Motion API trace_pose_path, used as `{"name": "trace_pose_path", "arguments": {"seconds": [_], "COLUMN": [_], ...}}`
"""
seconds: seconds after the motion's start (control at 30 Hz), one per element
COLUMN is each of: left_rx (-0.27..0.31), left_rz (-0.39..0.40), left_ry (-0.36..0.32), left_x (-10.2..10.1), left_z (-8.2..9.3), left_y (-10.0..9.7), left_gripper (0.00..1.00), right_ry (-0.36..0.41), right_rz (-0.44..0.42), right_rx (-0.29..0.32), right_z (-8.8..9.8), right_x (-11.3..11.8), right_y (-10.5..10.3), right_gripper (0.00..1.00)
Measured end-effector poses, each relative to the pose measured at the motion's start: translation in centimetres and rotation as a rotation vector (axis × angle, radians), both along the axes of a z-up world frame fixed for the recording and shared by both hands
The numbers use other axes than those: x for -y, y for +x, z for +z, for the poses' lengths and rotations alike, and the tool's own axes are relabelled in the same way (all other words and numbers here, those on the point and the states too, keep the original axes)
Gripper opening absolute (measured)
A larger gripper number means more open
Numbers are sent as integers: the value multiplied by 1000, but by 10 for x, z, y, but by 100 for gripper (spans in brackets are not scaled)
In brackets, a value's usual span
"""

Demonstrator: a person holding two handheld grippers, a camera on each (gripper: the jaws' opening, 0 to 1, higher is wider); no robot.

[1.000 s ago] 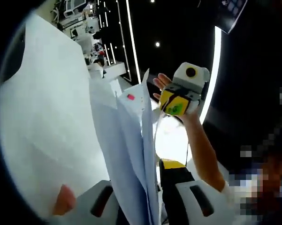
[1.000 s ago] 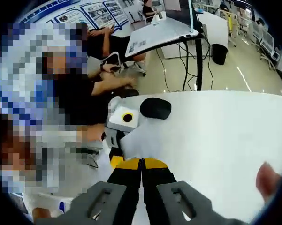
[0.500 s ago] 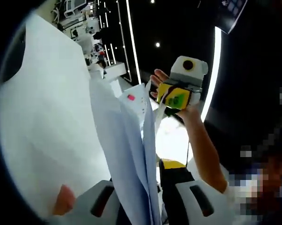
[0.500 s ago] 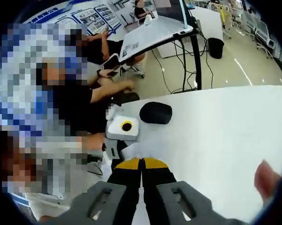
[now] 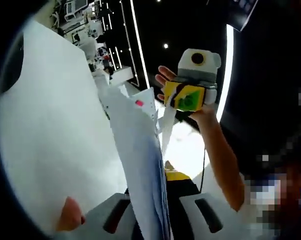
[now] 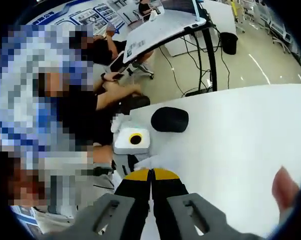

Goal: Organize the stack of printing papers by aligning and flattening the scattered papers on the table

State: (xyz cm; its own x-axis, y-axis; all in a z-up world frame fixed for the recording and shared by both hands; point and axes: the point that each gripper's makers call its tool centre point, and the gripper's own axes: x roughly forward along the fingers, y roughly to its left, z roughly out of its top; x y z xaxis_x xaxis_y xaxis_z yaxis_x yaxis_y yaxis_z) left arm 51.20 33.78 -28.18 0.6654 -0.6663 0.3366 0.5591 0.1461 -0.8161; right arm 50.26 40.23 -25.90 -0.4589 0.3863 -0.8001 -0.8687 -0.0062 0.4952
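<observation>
White desk (image 6: pixel 250 145) lies below you while both tools, left tool (image 5: pixel 158 210) and right tool (image 6: pixel 151 176), stay clamped on the lifted papers (image 5: pixel 140 165); judge it best to tap their edges square before lowering flat.

Paper stack and gripper tips largely out of sight

In the left gripper view the papers (image 5: pixel 65 145) run off the left and bottom, and their edge-on sheets cover the left gripper (image 5: pixel 163 192) at its jaw tips, so its grip cannot be read. In the right gripper view the sheet's (image 6: pixel 240 150) right side is cut off, and a fingertip (image 6: pixel 284 190) shows only partly at the right.
</observation>
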Motion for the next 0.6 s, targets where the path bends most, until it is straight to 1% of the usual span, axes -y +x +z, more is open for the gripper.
{"name": "trace_pose_path", "arguments": {"seconds": [0.07, 0.17, 0.2, 0.23, 0.3, 0.33, 0.37, 0.4, 0.43, 0.47, 0.5, 0.57, 0.6], "left_rx": [6, 12, 14, 16, 19, 20, 21, 21, 20, 22, 23, 22, 21], "left_rz": [-2, -3, -3, -4, -4, -5, -6, -6, -6, -7, -6, -4, -3], "left_ry": [6, 9, 11, 16, 26, 27, 24, 23, 23, 22, 22, 18, 15], "left_x": [1, 0, 1, 1, 2, 2, 1, 1, 1, 1, 1, 0, 0], "left_z": [0, 1, 1, 1, 1, 0, 1, 1, 1, 1, 2, 2, 2], "left_y": [-1, 0, -1, -1, -1, 0, 0, 0, 0, 0, 0, -1, 0], "left_gripper": [6, 6, 6, 6, 6, 6, 6, 6, 6, 6, 6, 6, 6], "right_ry": [3, 20, 60, 91, 157, 191, 222, 240, 266, 343, 402, 481, 527], "right_rz": [-8, -16, -28, -35, -34, -19, 0, -23, -25, -21, -35, -42, -51], "right_rx": [-10, -7, 30, 45, 52, 27, 31, 36, -2, -45, -55, -39, -47], "right_z": [1, 0, -1, 0, 5, 9, 12, 14, 21, 33, 42, 56, 64], "right_x": [1, 3, -1, -4, -9, -10, -11, -14, -15, -21, -25, -24, -24], "right_y": [0, 0, 5, 7, 6, 2, 1, 4, 0, -4, -3, 2, 3], "right_gripper": [0, 0, 1, 3, 11, 12, 13, 14, 12, 12, 13, 13, 12]}}
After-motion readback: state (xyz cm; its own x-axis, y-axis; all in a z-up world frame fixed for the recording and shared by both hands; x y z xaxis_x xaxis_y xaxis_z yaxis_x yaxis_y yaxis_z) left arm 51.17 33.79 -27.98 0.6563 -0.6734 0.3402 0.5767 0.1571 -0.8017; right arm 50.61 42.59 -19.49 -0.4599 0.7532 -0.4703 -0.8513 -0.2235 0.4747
